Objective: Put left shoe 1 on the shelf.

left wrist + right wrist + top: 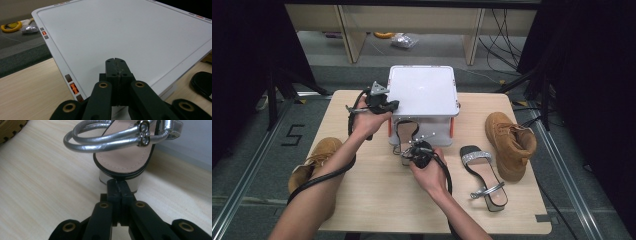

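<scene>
Left gripper (116, 62), jaws pressed together on nothing, rested over the white box lid (130, 32). Right gripper (117, 185), likewise closed and empty, touched the silver sandal's heel (120, 176) on the table (37, 185).

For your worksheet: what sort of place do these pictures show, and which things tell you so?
Probably a recording lab or workshop: a taped floor number, loose cables and dark curtains surround a small wooden table.

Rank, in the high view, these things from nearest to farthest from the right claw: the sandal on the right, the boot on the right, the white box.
From the right claw:
1. White box, just behind it.
2. Sandal, to its right.
3. Boot, far right.
</scene>
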A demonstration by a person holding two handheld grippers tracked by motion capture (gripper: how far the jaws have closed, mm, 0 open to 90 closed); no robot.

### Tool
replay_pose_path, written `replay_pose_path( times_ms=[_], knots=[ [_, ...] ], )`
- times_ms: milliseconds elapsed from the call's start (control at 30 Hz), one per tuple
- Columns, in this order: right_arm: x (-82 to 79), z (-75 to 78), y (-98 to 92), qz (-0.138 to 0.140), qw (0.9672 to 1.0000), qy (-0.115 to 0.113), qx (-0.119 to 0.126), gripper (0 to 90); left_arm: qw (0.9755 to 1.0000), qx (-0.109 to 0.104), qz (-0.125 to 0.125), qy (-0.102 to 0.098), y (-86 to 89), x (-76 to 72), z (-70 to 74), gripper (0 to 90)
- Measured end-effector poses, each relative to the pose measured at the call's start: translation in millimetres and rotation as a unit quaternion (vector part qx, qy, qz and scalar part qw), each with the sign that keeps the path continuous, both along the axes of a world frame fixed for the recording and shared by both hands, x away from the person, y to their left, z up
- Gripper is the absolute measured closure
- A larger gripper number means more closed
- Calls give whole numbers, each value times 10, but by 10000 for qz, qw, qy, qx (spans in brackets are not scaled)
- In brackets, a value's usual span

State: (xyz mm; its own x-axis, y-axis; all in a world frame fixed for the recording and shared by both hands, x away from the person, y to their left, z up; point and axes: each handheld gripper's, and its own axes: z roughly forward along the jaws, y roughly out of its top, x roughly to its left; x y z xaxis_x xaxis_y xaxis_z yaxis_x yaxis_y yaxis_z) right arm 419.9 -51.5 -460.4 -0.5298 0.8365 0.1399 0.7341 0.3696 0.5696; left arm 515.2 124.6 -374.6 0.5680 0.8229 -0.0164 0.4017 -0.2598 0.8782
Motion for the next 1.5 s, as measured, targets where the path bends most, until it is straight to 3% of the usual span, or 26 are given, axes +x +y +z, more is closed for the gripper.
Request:
replay_pose_path(
  times_ms=[333,1233,1500],
  knots=[
    [138,50,129,-98,9998,-114,120,900,10000,9,-22,12,-6,-3,3,897],
    [419,124,204,-229,9986,-485,-40,900,10000,-22,-57,20,-5,3,4,897],
    [494,78,235,-272,9979,-593,-44,900,10000,-22,-54,33,-4,1,5,897]
  ],
)
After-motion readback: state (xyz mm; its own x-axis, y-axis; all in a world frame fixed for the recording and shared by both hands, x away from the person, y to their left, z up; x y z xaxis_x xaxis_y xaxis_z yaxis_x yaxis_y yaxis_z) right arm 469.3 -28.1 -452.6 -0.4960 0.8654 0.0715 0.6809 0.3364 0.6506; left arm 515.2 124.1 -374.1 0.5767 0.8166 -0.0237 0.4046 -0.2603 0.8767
